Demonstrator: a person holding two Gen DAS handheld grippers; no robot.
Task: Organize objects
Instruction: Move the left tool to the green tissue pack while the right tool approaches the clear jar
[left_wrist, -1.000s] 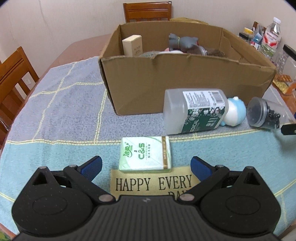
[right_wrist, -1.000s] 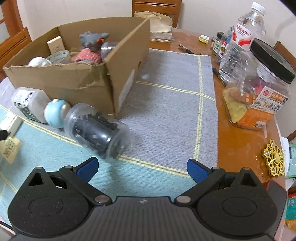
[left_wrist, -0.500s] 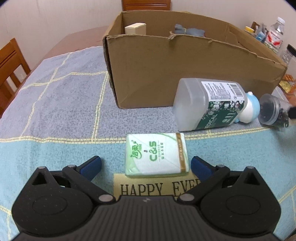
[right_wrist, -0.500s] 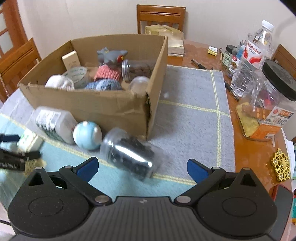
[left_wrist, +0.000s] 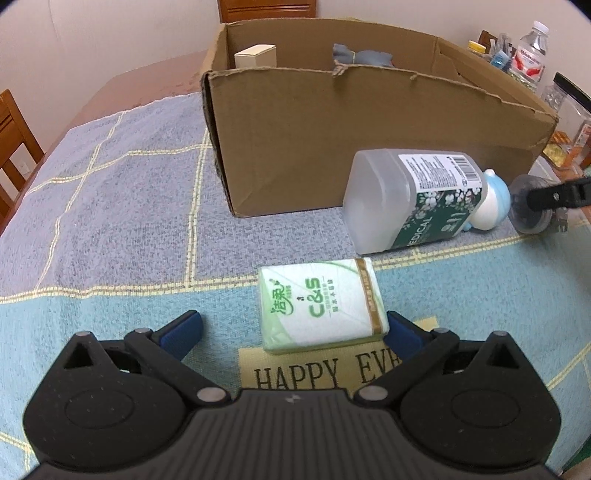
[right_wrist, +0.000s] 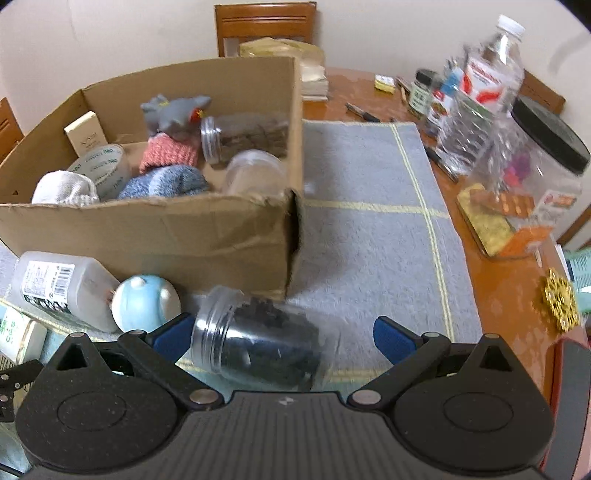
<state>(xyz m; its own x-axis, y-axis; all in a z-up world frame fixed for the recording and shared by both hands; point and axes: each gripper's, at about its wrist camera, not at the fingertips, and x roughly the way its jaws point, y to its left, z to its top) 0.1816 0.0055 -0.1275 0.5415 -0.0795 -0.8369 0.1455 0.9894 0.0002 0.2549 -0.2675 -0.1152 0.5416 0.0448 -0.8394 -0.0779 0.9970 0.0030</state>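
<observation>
A green and white tissue pack lies on the cloth between the open jaws of my left gripper, its right edge close to the right pad. A clear jar of dark pieces lies on its side between the open jaws of my right gripper, near the left pad. A translucent bottle with a green label and a blue and white round toy lie in front of the cardboard box. The box holds socks, tape, a grey toy, jars and a small carton.
A blue and grey checked cloth covers the table. At the right edge stand a water bottle, a large black-lidded jar, small bottles and a gold ornament. Wooden chairs stand behind and to the left.
My left gripper has moved forward and now straddles the tissue pack. My right gripper has closed in on the jar of dark pieces, which now lies between its jaws.
</observation>
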